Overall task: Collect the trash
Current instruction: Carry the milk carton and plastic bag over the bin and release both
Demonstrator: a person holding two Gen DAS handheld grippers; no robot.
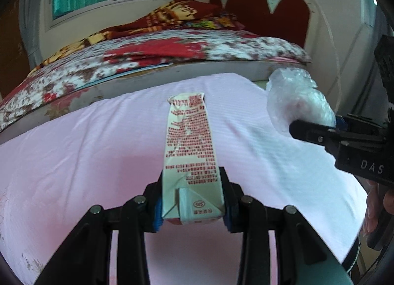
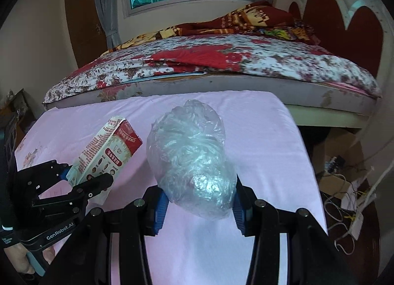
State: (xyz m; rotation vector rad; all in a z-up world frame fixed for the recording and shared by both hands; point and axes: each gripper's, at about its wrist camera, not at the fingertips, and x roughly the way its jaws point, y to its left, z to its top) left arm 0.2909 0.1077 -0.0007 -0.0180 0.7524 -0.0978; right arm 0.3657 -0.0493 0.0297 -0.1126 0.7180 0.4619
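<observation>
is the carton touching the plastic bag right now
Apart. In the right wrist view, pink cloth shows between the carton in the left gripper and the plastic bag.

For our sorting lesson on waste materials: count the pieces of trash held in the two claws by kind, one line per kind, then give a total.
Paper drink carton, clamped in the left claw: 1
Crumpled clear plastic bag, between the pads of the right claw: 1
Total: 2
</observation>
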